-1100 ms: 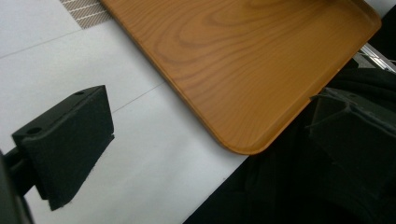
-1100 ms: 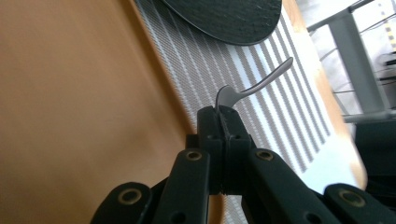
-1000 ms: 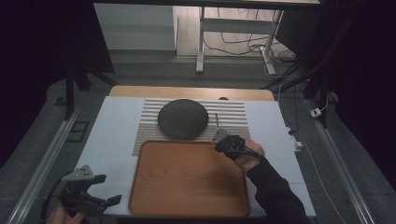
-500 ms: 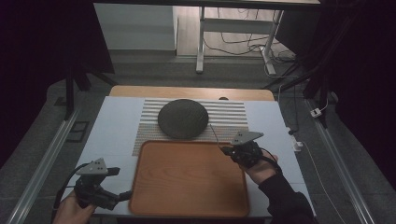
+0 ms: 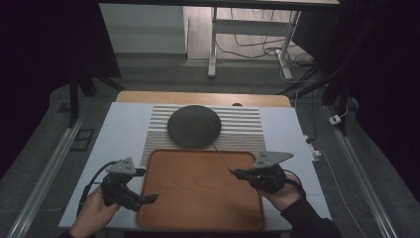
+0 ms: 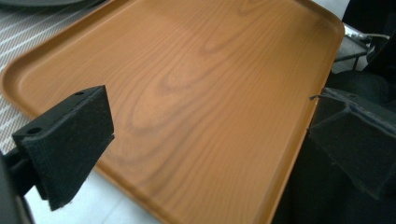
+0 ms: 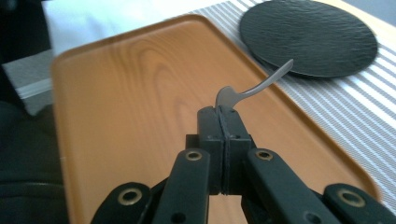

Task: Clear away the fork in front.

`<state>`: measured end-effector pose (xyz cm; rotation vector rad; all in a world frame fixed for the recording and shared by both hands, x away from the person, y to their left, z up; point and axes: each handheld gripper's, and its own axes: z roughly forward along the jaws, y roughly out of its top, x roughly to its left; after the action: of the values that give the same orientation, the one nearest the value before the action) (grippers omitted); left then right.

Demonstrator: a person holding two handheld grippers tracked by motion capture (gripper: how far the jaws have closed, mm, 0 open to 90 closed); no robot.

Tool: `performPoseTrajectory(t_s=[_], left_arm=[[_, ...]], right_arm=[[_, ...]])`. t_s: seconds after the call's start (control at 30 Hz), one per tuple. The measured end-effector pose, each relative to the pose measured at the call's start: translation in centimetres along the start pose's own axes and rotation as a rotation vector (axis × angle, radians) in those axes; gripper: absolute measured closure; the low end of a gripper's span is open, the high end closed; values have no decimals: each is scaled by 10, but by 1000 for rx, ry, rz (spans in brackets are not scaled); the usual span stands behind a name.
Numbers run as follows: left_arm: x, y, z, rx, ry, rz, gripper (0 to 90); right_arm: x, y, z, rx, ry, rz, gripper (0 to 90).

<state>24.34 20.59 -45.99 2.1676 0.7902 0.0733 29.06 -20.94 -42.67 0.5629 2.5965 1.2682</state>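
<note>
Right gripper (image 7: pixel 223 122) has its jaws pressed together on the end of a thin metal utensil (image 7: pixel 254 87), whose handle juts out over the wooden tray (image 5: pixel 198 198) near its right rim, pointing toward the dark round plate (image 5: pixel 193 125) beyond the tray. Left gripper (image 5: pixel 141 196) stands wide apart and unladen over the tray's near-left edge.
</note>
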Motion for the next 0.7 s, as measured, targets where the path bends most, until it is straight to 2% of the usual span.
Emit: performPoseTrajectory(t_s=[0.33,0.43,0.57,0.7], left_arm=[[1,33,23,50,-24,74,0],[1,43,32,66,-32,107,0],[1,56,44,77,-70,142,0],[0,66,57,103,-113,222,0]], right_arm=[[20,0,1,-10,106,-17,886],[25,0,2,-13,144,-20,886],[30,1,3,-15,187,-22,886],[37,1,5,-16,233,-37,886]])
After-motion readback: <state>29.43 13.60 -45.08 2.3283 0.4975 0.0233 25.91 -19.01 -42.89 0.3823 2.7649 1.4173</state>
